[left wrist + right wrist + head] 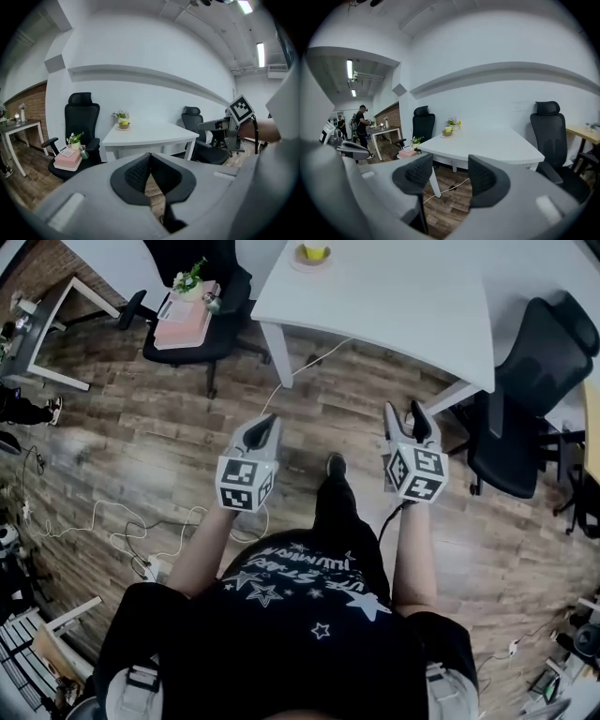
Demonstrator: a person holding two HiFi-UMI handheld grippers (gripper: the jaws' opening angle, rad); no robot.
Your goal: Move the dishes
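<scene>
At mid-frame in the head view, the left gripper (267, 420) has its jaws pressed together on nothing. The right gripper (405, 411) has its jaws apart and empty, and both hang over the wood floor (187, 427), short of the white table (394, 296). The dishes (314, 253), a small bowl on a saucer (something yellow in it), stand at the table's far end, top centre, so it seems best to close in first, then bring the spread right jaws level to the saucer's rim.

Left tool (150, 161) closed and empty, white table (154, 136) beyond
</scene>
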